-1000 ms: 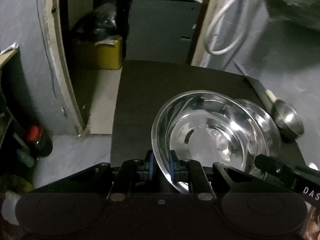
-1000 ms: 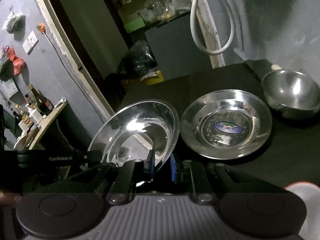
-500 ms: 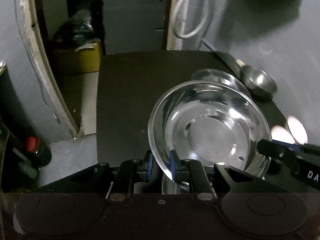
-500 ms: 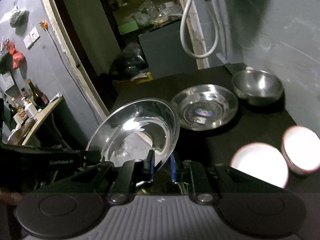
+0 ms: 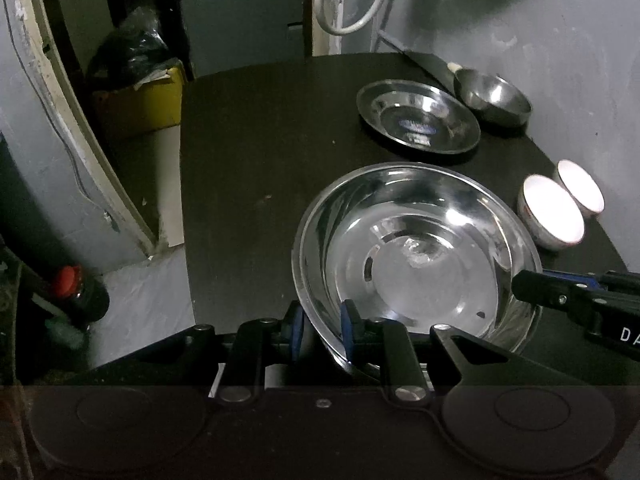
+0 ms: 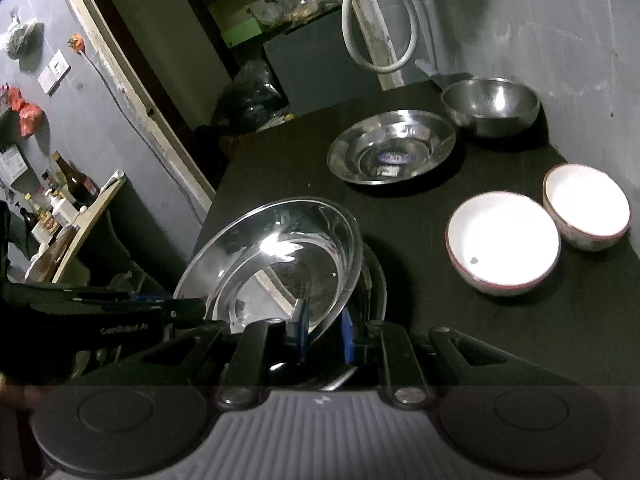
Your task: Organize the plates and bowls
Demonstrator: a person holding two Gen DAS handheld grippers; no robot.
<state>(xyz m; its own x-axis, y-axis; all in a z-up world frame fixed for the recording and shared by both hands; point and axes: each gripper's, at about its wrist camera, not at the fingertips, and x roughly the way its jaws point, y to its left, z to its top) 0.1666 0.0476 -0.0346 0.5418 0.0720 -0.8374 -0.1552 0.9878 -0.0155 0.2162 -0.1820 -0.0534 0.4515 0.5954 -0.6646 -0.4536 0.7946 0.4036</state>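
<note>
Both grippers hold one large steel plate point(image 5: 416, 256) by opposite rims, low over the near part of the black table point(image 5: 256, 152). My left gripper point(image 5: 320, 330) is shut on its near-left rim. My right gripper point(image 6: 323, 330) is shut on the other rim of the plate point(image 6: 276, 264). The right gripper's finger point(image 5: 560, 296) shows in the left wrist view at the plate's right rim. A second steel plate point(image 6: 390, 152) with a blue sticker lies further back. A steel bowl point(image 6: 490, 106) stands behind it. Two white bowls point(image 6: 502, 240) point(image 6: 586, 206) sit at the right.
The table's left edge drops to a floor with a yellow bin point(image 5: 140, 100) and a red-capped bottle point(image 5: 76, 292). A grey wall and a white hose point(image 6: 372, 20) bound the back right. A shelf with bottles point(image 6: 68, 196) stands at the left.
Both grippers have drawn back towards me with the large plate, away from the second plate. The second plate, steel bowl and white bowls now show further off.
</note>
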